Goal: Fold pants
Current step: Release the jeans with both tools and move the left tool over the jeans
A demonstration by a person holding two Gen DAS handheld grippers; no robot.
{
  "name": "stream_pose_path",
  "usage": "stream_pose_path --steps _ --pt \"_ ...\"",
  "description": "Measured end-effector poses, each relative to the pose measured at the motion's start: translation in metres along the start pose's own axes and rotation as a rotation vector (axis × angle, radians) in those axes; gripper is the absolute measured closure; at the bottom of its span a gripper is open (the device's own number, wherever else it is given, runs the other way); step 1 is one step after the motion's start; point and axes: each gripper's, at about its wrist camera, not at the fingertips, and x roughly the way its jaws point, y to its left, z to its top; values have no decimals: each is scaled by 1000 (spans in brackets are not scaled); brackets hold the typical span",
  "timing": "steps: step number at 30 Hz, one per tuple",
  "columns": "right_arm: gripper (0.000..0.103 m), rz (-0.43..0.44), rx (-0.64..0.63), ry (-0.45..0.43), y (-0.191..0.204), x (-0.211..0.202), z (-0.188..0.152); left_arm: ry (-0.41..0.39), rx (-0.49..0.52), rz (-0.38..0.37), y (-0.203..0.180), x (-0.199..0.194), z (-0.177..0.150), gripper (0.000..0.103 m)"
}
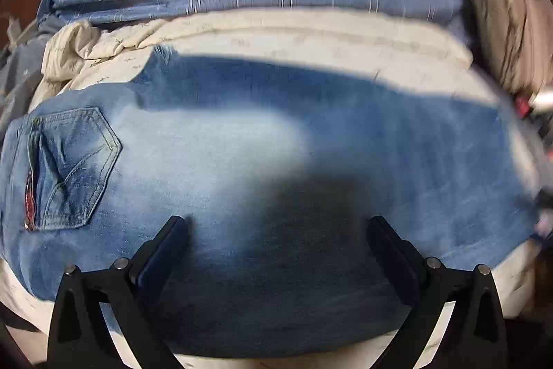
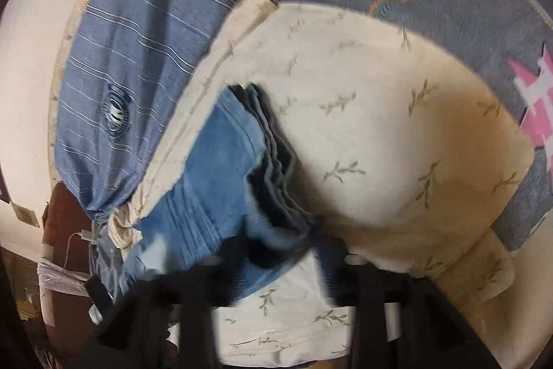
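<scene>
The jeans (image 1: pixel 276 182) lie folded on the cream bedspread (image 1: pixel 311 33), back pocket (image 1: pixel 69 168) up. The left gripper (image 1: pixel 276 230) hovers above them, fingers spread and empty. The right gripper (image 2: pixel 276 251) is blurred at the stacked edge; its grip cannot be told. A hasty pull there could spill the layers.

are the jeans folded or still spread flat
Folded. The right wrist view shows the jeans with several stacked layer edges along one side, lying on the cream bedspread.
</scene>
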Motion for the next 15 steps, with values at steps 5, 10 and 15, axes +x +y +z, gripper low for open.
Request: stream_pose_path --steps 5,10,15 --pt "26 88 62 11 -14 3 -1 -10 56 -22 -20 -3 -2 0" --pt "30 107 60 24 -16 2 -1 17 137 63 -33 16 -16 0" --pt "46 83 55 31 -14 7 0 -45 80 6 -27 -9 -6 0"
